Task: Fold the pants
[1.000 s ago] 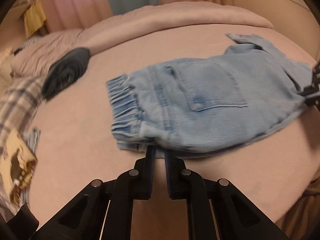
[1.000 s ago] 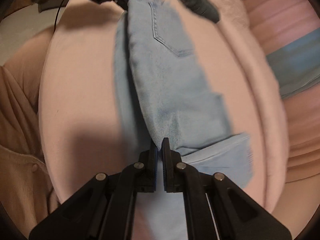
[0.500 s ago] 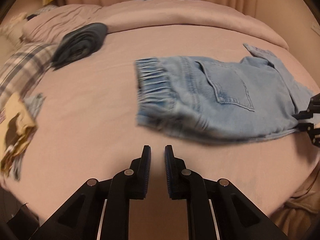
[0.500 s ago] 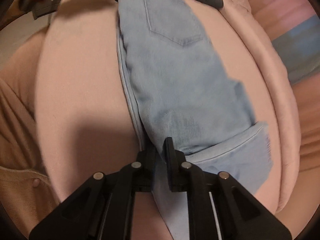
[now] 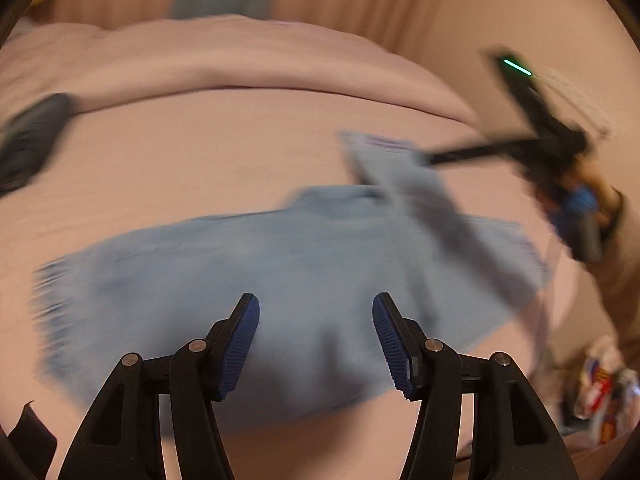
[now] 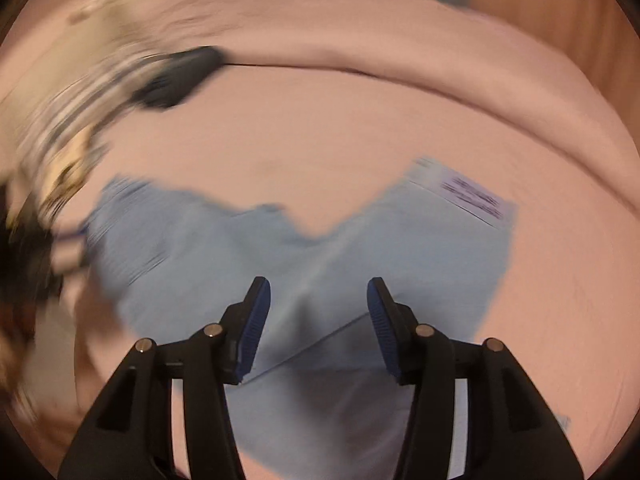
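Pale blue denim pants [image 5: 304, 272] lie spread on the pink bed [image 5: 200, 152], blurred in both wrist views. In the left wrist view they stretch across the middle of the picture, and the left claw [image 5: 316, 340] hangs over their near edge with the cloth showing behind the gap between its blue-padded fingers [image 5: 240, 344]. Its jaws have just been opening and now stand well apart, gripping nothing; the pads do not press on the denim. At the right of that view the right claw [image 5: 436, 158] shows side-on above a raised, folded-over piece of the pants; blur hides whether it touches the cloth.

In the right wrist view the pants [image 6: 280, 256] lie below and ahead of the right claw [image 6: 319, 320], one leg end with a frayed hem [image 6: 472, 196] reaching up to the right. A fold line runs under the gap between the fingers [image 6: 252, 328]. These jaws too have just been opening, stand apart, and hold nothing. A dark rolled garment [image 6: 180, 76] sits well apart from the pants, near the pillow end of the bed.
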A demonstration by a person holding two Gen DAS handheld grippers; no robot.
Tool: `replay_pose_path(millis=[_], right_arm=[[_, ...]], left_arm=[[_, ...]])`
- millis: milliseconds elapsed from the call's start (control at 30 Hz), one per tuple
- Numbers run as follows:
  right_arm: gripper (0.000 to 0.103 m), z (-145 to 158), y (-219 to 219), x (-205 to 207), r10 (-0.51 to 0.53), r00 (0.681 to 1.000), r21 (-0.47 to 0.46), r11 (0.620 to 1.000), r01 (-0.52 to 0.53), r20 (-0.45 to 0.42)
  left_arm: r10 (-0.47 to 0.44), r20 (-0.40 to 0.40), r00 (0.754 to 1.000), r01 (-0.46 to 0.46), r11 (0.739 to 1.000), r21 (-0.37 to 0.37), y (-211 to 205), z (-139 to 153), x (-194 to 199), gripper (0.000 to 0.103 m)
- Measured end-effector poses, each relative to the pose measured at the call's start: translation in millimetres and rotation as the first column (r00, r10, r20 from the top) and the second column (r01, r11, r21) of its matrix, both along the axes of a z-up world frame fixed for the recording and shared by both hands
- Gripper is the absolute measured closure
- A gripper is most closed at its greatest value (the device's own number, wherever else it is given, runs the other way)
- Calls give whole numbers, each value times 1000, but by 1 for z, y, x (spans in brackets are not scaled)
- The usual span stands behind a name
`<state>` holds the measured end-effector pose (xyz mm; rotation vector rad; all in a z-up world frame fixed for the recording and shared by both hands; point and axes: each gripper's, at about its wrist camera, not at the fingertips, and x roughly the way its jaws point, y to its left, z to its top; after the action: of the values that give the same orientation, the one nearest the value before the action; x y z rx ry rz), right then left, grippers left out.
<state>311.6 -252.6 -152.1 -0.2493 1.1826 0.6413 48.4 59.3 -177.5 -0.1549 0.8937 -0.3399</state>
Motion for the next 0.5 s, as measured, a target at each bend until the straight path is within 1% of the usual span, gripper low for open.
replay_pose_path(millis=[67, 100, 167, 233, 267, 333, 367, 400, 433, 467, 500], right_arm=[[51, -11, 7, 28, -54, 996, -11, 999, 54, -70], [53, -16, 13, 40, -82, 992, -22, 997, 80, -96], [52, -26, 26, 57, -114, 985, -39, 993, 110, -129], [53, -36, 42, 71, -128, 979, -71, 990, 119, -156], [53, -42, 52, 77, -132, 976, -100, 988, 116, -174], [53, -57, 65, 84, -135, 969, -152, 983, 105, -205], [53, -63, 71, 86, -135, 967, -179, 979, 97, -215], [53, -73, 77, 87, -139, 966, -219, 972, 90, -219], [55, -78, 81, 88, -139, 966, -251, 965, 82, -216], [57, -85, 84, 87, -133, 970, -290, 955, 70, -203], [72, -87, 86, 85, -122, 974, -306, 950, 60, -189]], left_arm=[[-52, -30, 998, 51, 998, -33, -28, -8, 20, 45], [-79, -44, 996, 77, 996, -47, -41, -14, 28, 45], [-122, -82, 989, 117, 991, -67, -60, -26, 42, 45], [-154, -121, 981, 145, 986, -84, -74, -38, 49, 45], [-165, -134, 977, 155, 984, -82, -80, -44, 51, 45], [-172, -141, 975, 167, 985, -50, -88, -51, 53, 45], [-176, -142, 974, 173, 984, -37, -91, -54, 53, 48], [-175, -141, 974, 173, 985, -22, -93, -55, 49, 56], [-169, -139, 976, 170, 985, 1, -96, -55, 49, 60], [-166, -135, 977, 170, 985, 16, -100, -55, 49, 70], [-163, -128, 978, 168, 986, 26, -100, -53, 48, 78]])
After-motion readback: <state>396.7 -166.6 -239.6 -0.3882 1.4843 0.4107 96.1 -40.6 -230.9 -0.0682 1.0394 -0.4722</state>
